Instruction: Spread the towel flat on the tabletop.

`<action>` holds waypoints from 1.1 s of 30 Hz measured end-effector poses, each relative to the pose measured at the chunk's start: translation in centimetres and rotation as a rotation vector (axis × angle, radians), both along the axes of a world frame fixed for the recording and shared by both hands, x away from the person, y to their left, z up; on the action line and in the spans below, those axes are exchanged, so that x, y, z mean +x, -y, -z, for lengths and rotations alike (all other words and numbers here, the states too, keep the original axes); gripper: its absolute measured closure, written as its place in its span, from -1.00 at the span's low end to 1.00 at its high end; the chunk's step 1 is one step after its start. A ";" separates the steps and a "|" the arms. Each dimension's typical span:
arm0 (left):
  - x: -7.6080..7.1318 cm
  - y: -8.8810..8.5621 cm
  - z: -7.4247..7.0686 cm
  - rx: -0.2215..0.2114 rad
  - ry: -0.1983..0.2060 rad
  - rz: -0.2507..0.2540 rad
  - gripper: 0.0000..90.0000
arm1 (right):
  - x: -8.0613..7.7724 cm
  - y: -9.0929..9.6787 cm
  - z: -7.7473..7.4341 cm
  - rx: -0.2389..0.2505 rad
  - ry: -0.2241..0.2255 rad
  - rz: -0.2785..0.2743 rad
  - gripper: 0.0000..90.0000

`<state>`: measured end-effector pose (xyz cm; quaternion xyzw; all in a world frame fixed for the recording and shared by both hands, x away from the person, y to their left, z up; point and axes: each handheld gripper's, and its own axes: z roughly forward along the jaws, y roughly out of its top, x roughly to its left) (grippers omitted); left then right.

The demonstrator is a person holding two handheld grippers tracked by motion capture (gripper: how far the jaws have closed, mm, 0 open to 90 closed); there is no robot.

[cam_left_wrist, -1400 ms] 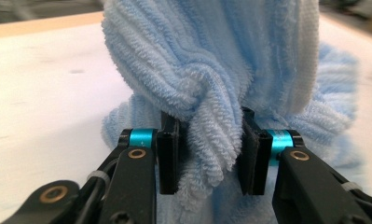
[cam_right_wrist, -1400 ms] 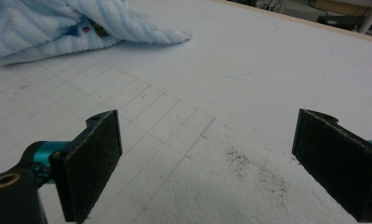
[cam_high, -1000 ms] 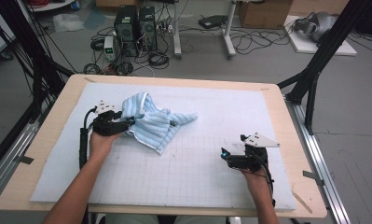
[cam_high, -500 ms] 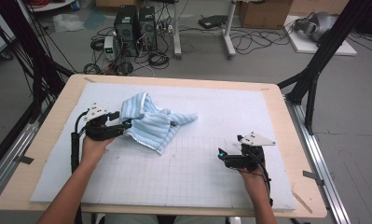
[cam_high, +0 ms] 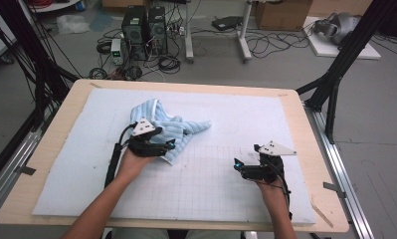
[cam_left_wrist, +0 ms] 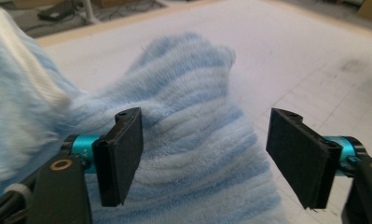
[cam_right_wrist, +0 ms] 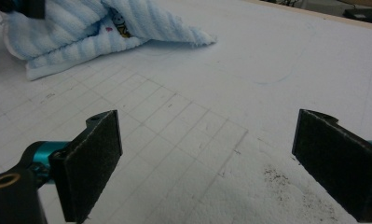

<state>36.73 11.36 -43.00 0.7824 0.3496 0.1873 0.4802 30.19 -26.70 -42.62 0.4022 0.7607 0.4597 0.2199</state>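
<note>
I have the left tongs [cam_high: 170, 145] pushed over the near edge of the crumpled blue striped towel [cam_high: 162, 125], which lies left of center on the worktop [cam_high: 61, 117], at about 10 o'clock from the right tongs [cam_high: 238, 164]. The left jaws have just been opening and stand wide, with cloth between them but unpinched, probably lining up a fresh hold. My right tongs wait open and empty at 4 o'clock from the towel. The right gripper view shows a small cartoon print [cam_right_wrist: 120, 27] that the high view misses.
</note>
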 end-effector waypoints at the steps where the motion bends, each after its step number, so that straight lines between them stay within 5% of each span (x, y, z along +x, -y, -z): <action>1: 0.1 0.6 0.4 0.032 -0.010 -0.002 -0.39 | 0.0 0.0 0.0 0.000 0.001 -0.001 -0.84; 5: 0.8 2.7 1.5 0.163 -0.034 0.009 -0.40 | 0.1 0.1 0.1 0.008 -0.006 0.001 -0.84; 9: 1.4 3.4 1.6 0.169 -0.060 0.026 -0.38 | 0.1 0.1 0.0 0.001 -0.011 -0.001 -0.84; 12: 1.5 3.0 1.4 0.156 -0.063 0.091 0.40 | 0.1 0.2 0.0 0.006 -0.010 0.001 -0.84; 13: 1.5 2.8 1.4 0.142 -0.076 0.101 0.63 | 0.1 0.2 0.0 0.009 -0.015 0.003 -0.84; 16: 1.6 2.3 1.4 0.109 -0.107 0.122 0.76 | 0.2 0.2 0.1 -0.002 -0.017 -0.001 -0.84; 28: -3.2 -1.3 -1.1 -0.158 -0.127 0.435 0.79 | -0.2 0.3 -0.3 0.028 -0.014 0.016 -0.84; 33: -3.5 -3.8 -1.2 -0.219 -0.121 0.459 0.78 | -0.2 -0.1 -0.4 0.038 -0.019 0.006 -0.83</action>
